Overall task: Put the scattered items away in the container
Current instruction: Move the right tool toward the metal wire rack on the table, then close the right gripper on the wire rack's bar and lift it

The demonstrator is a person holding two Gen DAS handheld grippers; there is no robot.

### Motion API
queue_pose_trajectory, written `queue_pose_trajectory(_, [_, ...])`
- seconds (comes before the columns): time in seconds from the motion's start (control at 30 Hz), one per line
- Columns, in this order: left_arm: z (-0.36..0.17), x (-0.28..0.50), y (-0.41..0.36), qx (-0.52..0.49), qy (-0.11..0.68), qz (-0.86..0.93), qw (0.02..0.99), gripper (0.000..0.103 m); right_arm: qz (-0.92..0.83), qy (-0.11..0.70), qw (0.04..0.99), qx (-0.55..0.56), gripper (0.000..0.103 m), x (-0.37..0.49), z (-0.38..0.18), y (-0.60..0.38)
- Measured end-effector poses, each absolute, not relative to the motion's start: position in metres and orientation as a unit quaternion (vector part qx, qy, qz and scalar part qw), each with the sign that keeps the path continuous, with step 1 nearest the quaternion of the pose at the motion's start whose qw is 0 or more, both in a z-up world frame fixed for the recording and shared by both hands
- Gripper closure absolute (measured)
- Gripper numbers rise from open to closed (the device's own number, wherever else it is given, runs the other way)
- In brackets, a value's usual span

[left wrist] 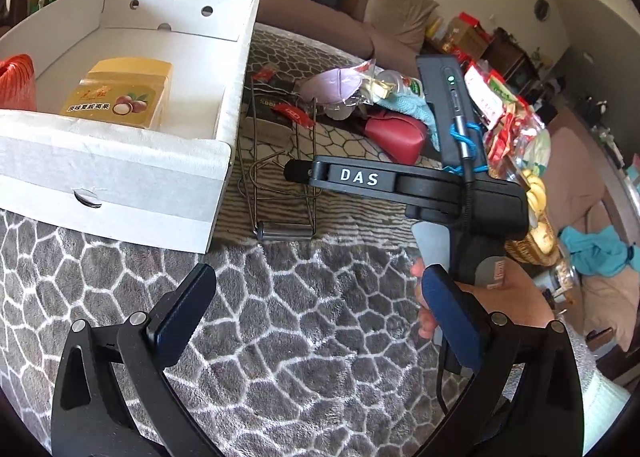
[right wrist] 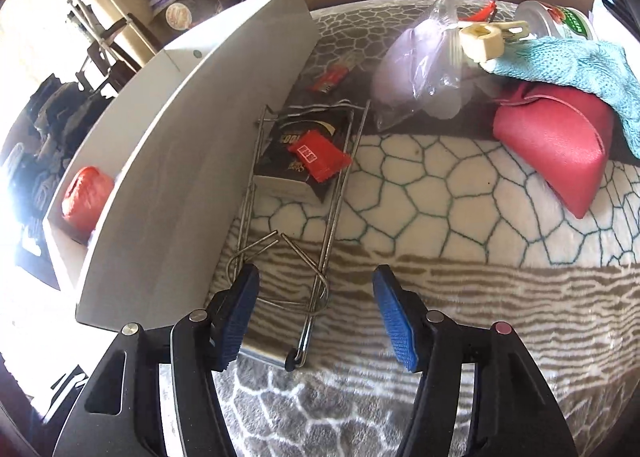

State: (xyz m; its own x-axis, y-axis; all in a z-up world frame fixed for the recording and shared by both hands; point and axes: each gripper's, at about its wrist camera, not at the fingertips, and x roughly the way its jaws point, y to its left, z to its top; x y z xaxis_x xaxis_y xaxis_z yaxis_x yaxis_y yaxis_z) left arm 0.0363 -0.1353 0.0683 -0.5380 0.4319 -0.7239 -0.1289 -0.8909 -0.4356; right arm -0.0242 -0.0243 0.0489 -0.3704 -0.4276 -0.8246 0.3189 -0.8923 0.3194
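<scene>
A white cardboard box (left wrist: 120, 161) sits on the patterned blanket at the left; it holds a yellow nut packet (left wrist: 124, 93) and a red-orange twine ball (left wrist: 16, 81), which also shows in the right wrist view (right wrist: 86, 197). A wire rack (right wrist: 304, 217) lies right of the box (right wrist: 180, 161), with a dark booklet (right wrist: 296, 161) and a red sachet (right wrist: 320, 157) on it. My right gripper (right wrist: 316, 317) is open, low over the rack's near end. My left gripper (left wrist: 320, 313) is open and empty over bare blanket. Further right lie a red pouch (right wrist: 556, 149), a teal cloth (right wrist: 568, 61) and a purple bag (right wrist: 416, 69).
A brown sofa (left wrist: 352, 5) runs behind the blanket. The right hand-held gripper body (left wrist: 432, 185) crosses the left wrist view. Snack packets (left wrist: 508, 113) and a basket (left wrist: 532, 241) sit at the right. A clear tub (right wrist: 556, 21) and a cream clip (right wrist: 480, 41) lie by the cloth.
</scene>
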Motion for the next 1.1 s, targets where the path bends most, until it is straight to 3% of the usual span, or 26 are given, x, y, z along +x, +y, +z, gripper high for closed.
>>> queue_pose_trajectory(0.1, [0.066, 0.032, -0.138, -0.456, -0.173, 0.858, 0.162, 0.000, -0.832, -0.015, 0.214, 0.511, 0.043, -0.027, 0.040, -0.038])
queue_pose_trajectory(0.17, [0.065, 0.031, -0.138, -0.458, -0.174, 0.856, 0.162, 0.000, -0.842, 0.023, 0.205, 0.498, 0.059, -0.026, 0.041, -0.049])
queue_pose_trajectory(0.2, [0.065, 0.030, -0.137, -0.460, -0.173, 0.856, 0.162, 0.000, -0.845, 0.038, 0.201, 0.495, 0.075, -0.026, 0.040, -0.052])
queue_pose_trajectory(0.23, [0.064, 0.030, -0.136, -0.461, -0.170, 0.856, 0.163, 0.000, -0.847, 0.049, 0.200, 0.490, 0.080, -0.024, 0.040, -0.055])
queue_pose_trajectory(0.4, [0.064, 0.030, -0.135, -0.463, -0.170, 0.854, 0.164, 0.000, -0.847, 0.076, 0.197, 0.487, 0.092, -0.011, 0.047, -0.052])
queue_pose_trajectory(0.67, [0.060, 0.031, -0.113, -0.473, -0.134, 0.856, 0.160, 0.000, -0.846, 0.067, 0.197, 0.491, 0.093, 0.037, 0.067, 0.003])
queue_pose_trajectory(0.87, [0.054, 0.026, -0.095, -0.468, -0.092, 0.871, 0.116, 0.000, -0.833, -0.067, 0.226, 0.501, 0.085, 0.040, 0.074, 0.043])
queue_pose_trajectory(0.93, [0.047, 0.019, -0.087, -0.466, -0.062, 0.878, 0.091, 0.000, -0.830, -0.114, 0.236, 0.492, 0.051, 0.032, 0.079, 0.048])
queue_pose_trajectory(0.97, [0.043, 0.016, -0.083, -0.466, -0.050, 0.880, 0.082, 0.000, -0.828, -0.133, 0.242, 0.487, 0.043, 0.024, 0.082, 0.046])
queue_pose_trajectory(1.0, [0.039, 0.014, -0.080, -0.464, -0.038, 0.882, 0.071, 0.000, -0.828, -0.145, 0.248, 0.482, 0.035, 0.015, 0.085, 0.043])
queue_pose_trajectory(1.1, [0.031, 0.004, -0.071, -0.462, -0.012, 0.886, 0.045, 0.000, -0.826, -0.156, 0.246, 0.482, 0.034, -0.011, 0.085, 0.028])
